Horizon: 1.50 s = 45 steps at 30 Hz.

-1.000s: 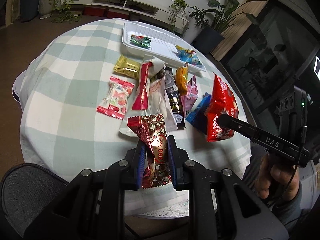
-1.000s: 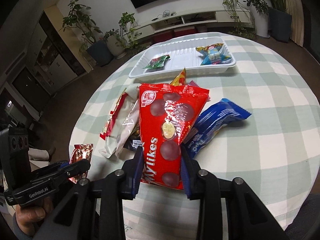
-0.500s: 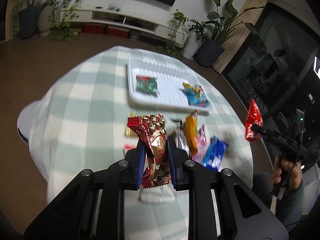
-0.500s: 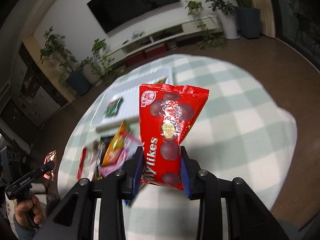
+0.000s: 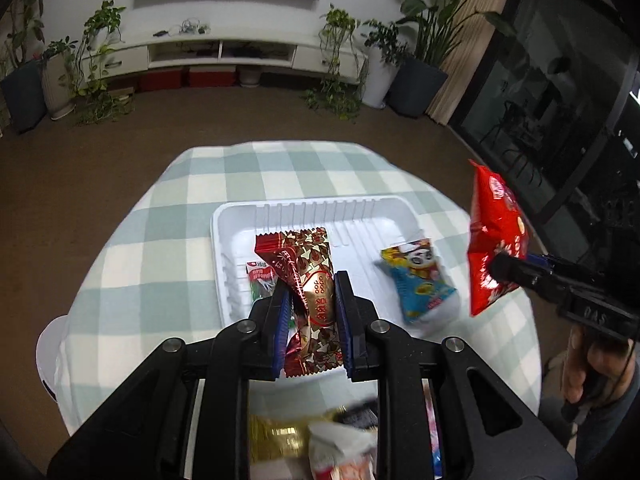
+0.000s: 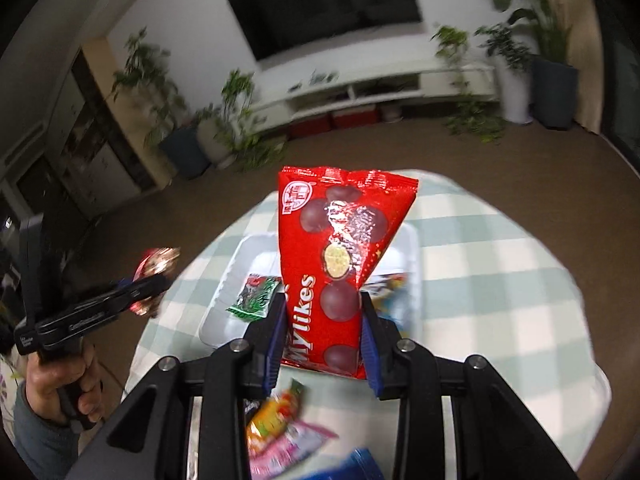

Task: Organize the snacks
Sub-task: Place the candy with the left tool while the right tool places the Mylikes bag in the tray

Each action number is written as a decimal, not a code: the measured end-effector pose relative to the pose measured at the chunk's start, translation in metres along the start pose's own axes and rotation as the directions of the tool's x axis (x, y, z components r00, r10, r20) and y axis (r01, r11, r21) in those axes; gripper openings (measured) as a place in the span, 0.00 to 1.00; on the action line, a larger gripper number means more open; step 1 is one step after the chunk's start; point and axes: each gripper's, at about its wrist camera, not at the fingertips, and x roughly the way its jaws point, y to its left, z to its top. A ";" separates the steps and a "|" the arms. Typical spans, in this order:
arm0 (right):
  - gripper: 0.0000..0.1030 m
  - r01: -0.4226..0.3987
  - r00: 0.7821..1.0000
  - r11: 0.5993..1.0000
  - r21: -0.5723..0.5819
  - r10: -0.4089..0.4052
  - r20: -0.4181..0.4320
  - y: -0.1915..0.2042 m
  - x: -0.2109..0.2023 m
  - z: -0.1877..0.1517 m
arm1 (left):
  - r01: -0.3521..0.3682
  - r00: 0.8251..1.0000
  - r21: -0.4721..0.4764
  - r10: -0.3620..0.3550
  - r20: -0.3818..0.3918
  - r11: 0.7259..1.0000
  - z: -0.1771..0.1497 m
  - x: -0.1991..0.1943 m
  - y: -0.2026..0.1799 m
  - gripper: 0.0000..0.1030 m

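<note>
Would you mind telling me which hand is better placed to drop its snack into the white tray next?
Left, probably. Its tongs hold the dark red foil snack directly over the white tray. The right tongs carry the red bag beyond the tray's edge.

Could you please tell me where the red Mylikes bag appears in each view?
Left wrist: red bag at the right edge, held in the right claw.
Right wrist: bag at centre, between that claw's fingers.
Shared landmark: white tray behind it.
</note>
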 end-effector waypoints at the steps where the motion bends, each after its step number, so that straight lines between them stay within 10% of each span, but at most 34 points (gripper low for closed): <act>1: 0.35 0.001 1.000 1.000 -0.013 -0.001 -0.022 0.004 0.015 0.002 | -0.010 1.000 0.001 0.010 -0.013 1.000 0.002 0.012 0.001 0.18; 18: 0.36 0.062 0.971 0.996 -0.071 -0.076 -0.228 0.005 0.138 -0.008 | -0.087 0.977 0.084 0.102 -0.186 0.993 -0.033 0.124 0.004 0.20; 39: 0.66 0.055 0.992 0.998 -0.039 -0.059 -0.112 0.005 0.076 -0.002 | -0.121 0.991 0.063 0.124 -0.051 0.991 -0.030 0.061 -0.003 0.22; 43: 0.77 0.027 0.999 1.000 0.009 -0.027 -0.033 0.000 0.028 -0.011 | -0.086 0.996 0.061 0.087 -0.018 0.994 -0.039 0.024 -0.007 0.93; 45: 0.81 0.009 1.000 0.999 0.033 -0.009 0.006 -0.002 0.003 -0.022 | -0.062 0.998 0.063 0.061 0.009 0.996 -0.050 0.003 -0.012 0.95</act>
